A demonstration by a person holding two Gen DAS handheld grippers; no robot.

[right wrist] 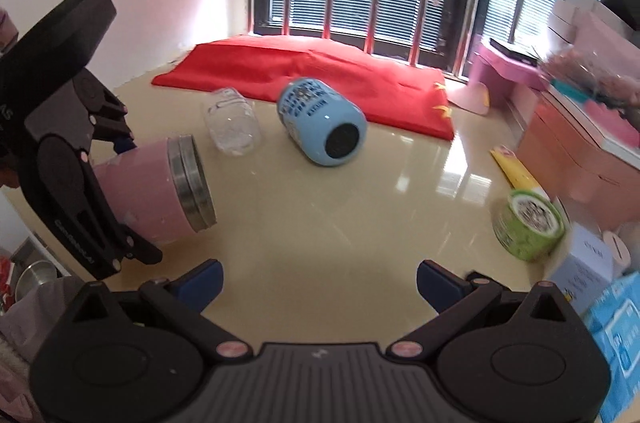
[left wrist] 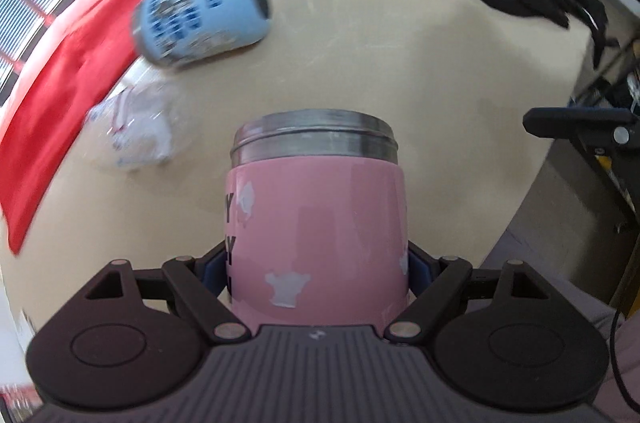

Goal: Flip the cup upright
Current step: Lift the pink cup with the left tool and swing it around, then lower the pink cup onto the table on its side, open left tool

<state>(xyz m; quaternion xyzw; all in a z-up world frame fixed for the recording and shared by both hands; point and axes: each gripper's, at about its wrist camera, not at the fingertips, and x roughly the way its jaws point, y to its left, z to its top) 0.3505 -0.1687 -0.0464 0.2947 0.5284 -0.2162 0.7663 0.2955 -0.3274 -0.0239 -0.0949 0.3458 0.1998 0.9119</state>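
Clamped between the left gripper [left wrist: 316,277] fingers, the pink steel-rimmed cup [left wrist: 318,223] hangs tilted above the beige table [right wrist: 360,215]; its glossy wall may slip while turning. Right gripper [right wrist: 320,281] gapes empty.

A: Where's open room?
B: Bare table [right wrist: 360,223] centre, btwn pink cup [right wrist: 152,191] at left and green tub [right wrist: 528,223] at right.
A: Obstacles?
B: Blue cup [right wrist: 320,121] on its side and clear jar [right wrist: 232,127], near each other toward the back; red cloth [right wrist: 320,63] just behind; boxes [right wrist: 580,151] along right edge.
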